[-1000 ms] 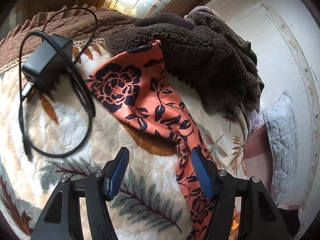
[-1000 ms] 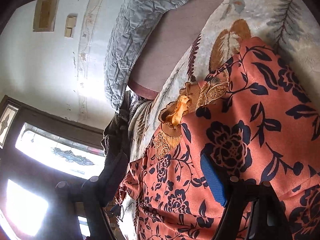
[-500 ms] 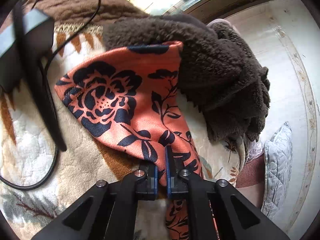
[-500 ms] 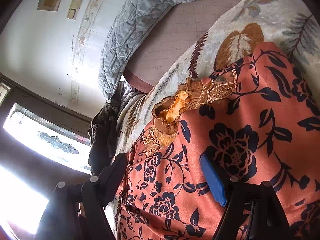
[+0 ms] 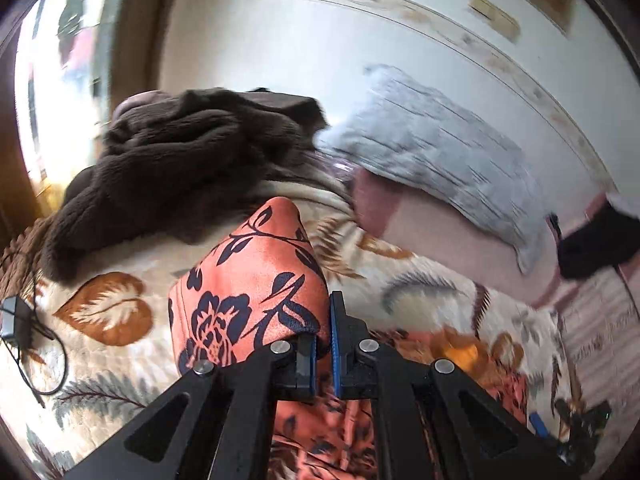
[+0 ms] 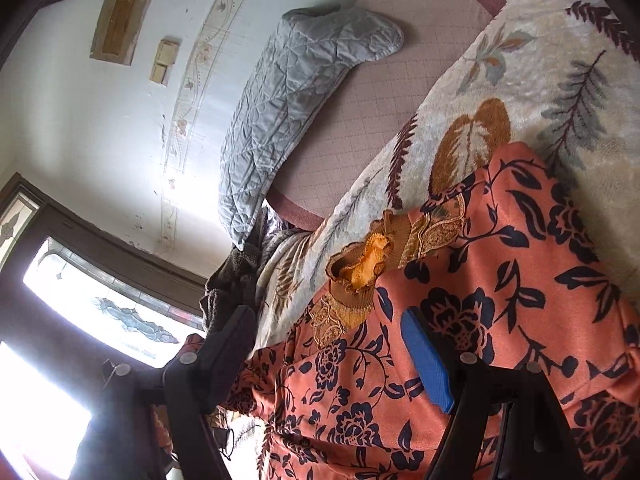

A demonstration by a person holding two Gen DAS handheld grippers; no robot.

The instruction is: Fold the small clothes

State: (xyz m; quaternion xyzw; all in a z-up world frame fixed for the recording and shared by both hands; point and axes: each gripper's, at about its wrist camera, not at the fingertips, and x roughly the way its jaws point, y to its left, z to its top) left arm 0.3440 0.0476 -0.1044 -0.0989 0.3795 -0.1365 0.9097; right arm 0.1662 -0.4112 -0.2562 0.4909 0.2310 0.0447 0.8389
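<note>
Orange satin-looking fabric with a navy flower print, that's the garment (image 5: 256,300) we're folding, and it's spread over the leafy cream blanket (image 5: 420,280) on the bed. The big change: a second ago our left gripper (image 5: 324,344) had its jaws wide apart on either side of the sleeve end, and now they're pinched together on that cloth, with the sleeve standing up off the blanket and draped over the gripper. The left wrist view is smeared with motion blur and has swung round from the window side toward the wall and the grey quilted pillow (image 5: 440,152). So we'd say the first fold is underway, with the sleeve being carried across toward the body of the garment.

Our right gripper (image 6: 332,352) has barely shifted. Its jaws are spread wide and nothing is between the pads, so it's just hovering over the chest area.

Views differ quite a bit. Only the right wrist camera gives a clear look at the gold embroidered neckline (image 6: 360,268) and the flat torso. Only the left one shows the brown fleece heap (image 5: 192,164) and the black charger with its cable (image 5: 16,320) at the blanket's far edge, both well apart from the lifted sleeve.
</note>
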